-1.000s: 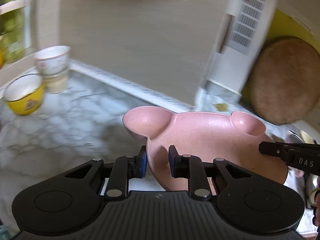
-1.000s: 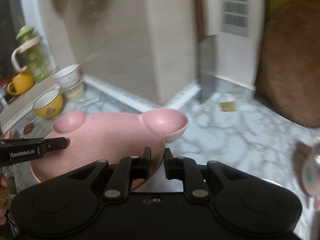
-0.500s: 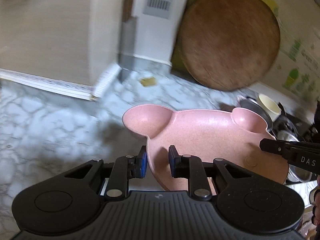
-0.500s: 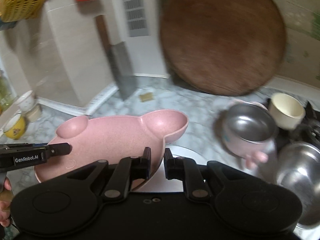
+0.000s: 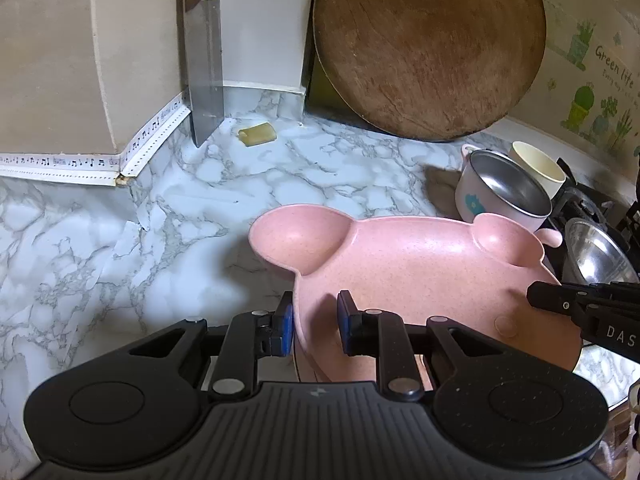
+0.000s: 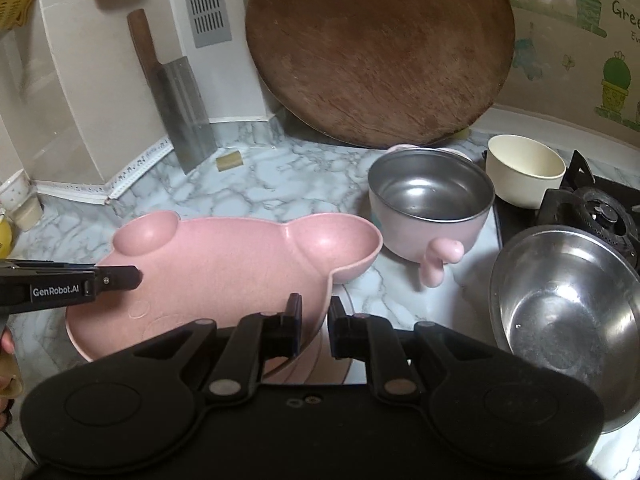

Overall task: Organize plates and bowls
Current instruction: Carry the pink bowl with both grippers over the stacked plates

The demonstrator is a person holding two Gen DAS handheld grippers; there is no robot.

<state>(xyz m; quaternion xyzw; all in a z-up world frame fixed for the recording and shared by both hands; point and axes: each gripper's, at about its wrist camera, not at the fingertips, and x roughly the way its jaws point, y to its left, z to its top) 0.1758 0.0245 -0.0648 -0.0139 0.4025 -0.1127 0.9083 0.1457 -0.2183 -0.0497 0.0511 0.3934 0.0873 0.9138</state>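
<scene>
A pink bear-shaped plate with two round ear wells is held above the marble counter by both grippers. My left gripper is shut on its left rim. My right gripper is shut on its right rim; the plate fills the left of the right wrist view. A pink steel-lined bowl with a handle, a cream bowl and a large steel bowl stand to the right. The pink bowl also shows in the left wrist view.
A round wooden board leans on the back wall. A cleaver leans in the corner, with a small yellow block near it. A gas burner lies at the right. Cups stand at far left.
Both grippers have swung the pink plate to the right, away from the cups, toward the wooden board and the bowls. The grips on the rim are unchanged.
</scene>
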